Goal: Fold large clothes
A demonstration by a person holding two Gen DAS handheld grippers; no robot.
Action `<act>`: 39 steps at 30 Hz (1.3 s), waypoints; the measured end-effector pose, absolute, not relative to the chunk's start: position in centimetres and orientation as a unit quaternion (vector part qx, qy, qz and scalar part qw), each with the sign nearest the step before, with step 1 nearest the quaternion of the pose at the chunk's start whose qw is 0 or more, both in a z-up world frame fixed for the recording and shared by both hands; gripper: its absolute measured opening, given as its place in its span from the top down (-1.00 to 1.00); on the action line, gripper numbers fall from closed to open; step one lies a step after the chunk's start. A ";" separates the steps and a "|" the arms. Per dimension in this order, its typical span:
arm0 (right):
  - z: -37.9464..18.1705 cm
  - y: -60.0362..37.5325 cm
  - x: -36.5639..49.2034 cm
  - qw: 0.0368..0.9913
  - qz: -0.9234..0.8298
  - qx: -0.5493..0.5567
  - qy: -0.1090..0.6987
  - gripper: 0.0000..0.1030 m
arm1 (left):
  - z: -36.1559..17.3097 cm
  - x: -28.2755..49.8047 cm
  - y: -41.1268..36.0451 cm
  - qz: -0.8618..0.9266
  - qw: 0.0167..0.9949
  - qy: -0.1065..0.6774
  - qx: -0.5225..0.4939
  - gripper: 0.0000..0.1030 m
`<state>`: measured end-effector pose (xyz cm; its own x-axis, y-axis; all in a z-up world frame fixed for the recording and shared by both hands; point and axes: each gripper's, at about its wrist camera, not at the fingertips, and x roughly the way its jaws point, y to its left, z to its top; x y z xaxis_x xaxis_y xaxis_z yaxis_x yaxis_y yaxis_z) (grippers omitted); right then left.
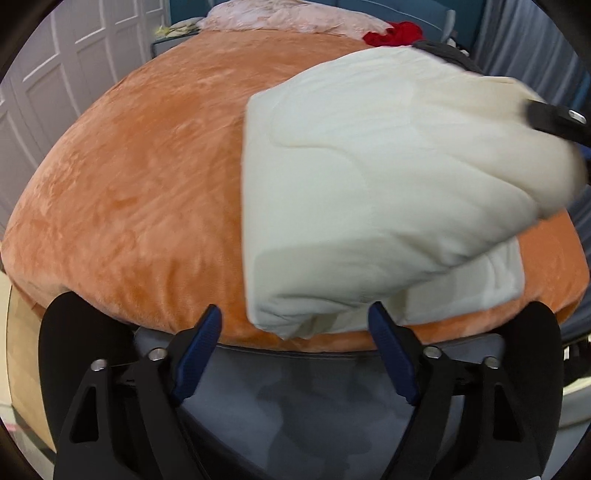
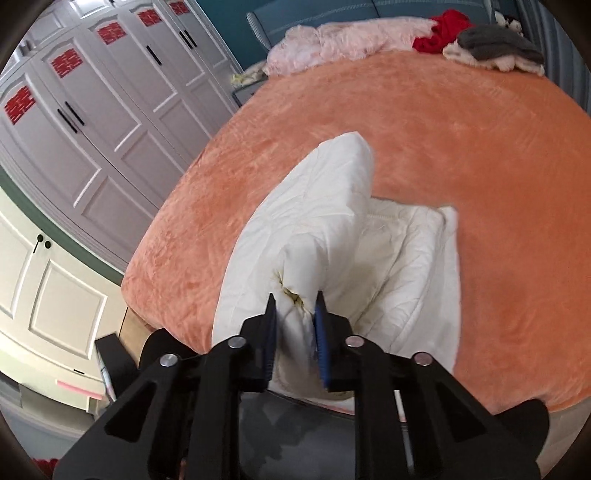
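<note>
My right gripper pinches a bunched edge of the cream garment off the orange bed to fold it, while my left gripper hovers spread and empty beside its near corner.

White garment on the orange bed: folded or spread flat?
Folded: the white garment lies in doubled layers, one bunched edge pinched by the right gripper.

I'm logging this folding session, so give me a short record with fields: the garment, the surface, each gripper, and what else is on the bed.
garment: cream padded garment, partly folded, one end lifted
surface: orange plush bedspread
left gripper: open, empty, at the garment's near corner
right gripper: shut on a bunched fold of the garment
far end of bed: pink blanket, red cloth, grey cloth
</note>
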<state>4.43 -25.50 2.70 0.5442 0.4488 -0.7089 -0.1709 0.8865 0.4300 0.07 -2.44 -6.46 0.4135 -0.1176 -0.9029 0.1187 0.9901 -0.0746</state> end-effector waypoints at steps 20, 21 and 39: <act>-9.3 -30.0 -0.5 0.840 0.030 0.117 0.529 0.70 | -9.1 0.8 -4.0 -0.075 0.818 0.570 0.020 0.24; -9.7 -30.1 -0.3 0.837 0.030 0.123 0.532 0.69 | -9.1 0.8 -4.2 -0.074 0.818 0.570 0.024 0.24; -11.1 -30.1 1.7 0.831 0.027 0.134 0.540 0.63 | -10.1 1.4 -4.5 -0.065 0.819 0.570 0.032 0.24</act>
